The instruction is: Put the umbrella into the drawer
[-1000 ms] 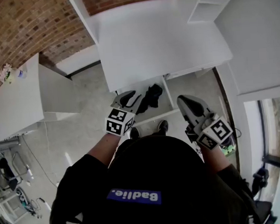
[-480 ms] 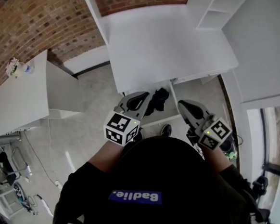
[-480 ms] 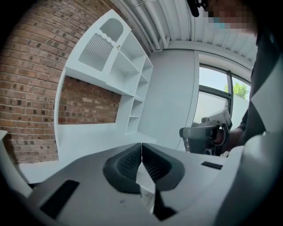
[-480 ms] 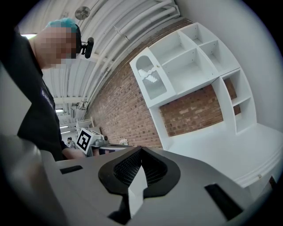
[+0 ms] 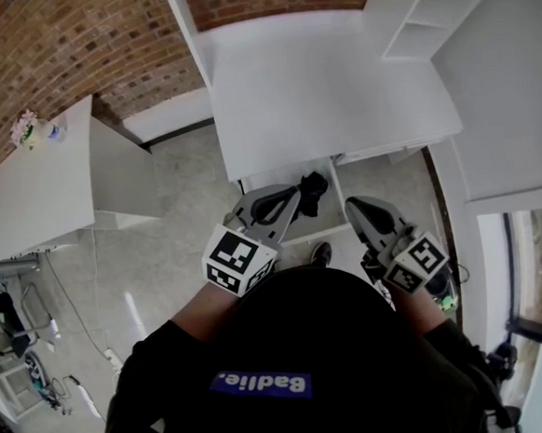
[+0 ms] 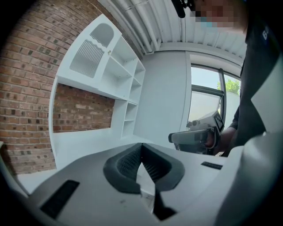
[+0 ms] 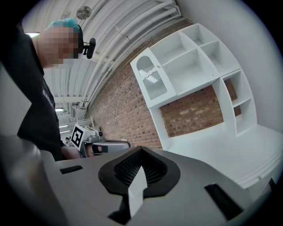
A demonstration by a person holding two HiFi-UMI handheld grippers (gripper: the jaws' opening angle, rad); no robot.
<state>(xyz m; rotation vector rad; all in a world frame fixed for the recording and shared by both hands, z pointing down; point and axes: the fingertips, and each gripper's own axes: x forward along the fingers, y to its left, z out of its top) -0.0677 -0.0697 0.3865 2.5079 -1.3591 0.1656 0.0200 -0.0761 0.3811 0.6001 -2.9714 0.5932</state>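
The blue patch [image 5: 262, 382] on the black garment [image 5: 355, 335] carries inverted white lettering, apparently "Badlie." No other text is legible.

L claw [image 5: 293, 200] & R claw [image 5: 356, 206] both closed, empty, side by side, approx level.

The umbrella [image 5: 308, 187] is black; the drawer [image 5: 295, 229] and bench [image 5: 325, 76] are white. The wall [image 5: 71, 49] is red-brown brick, and both cubes [image 5: 240, 260] carry black-and-white square markers.
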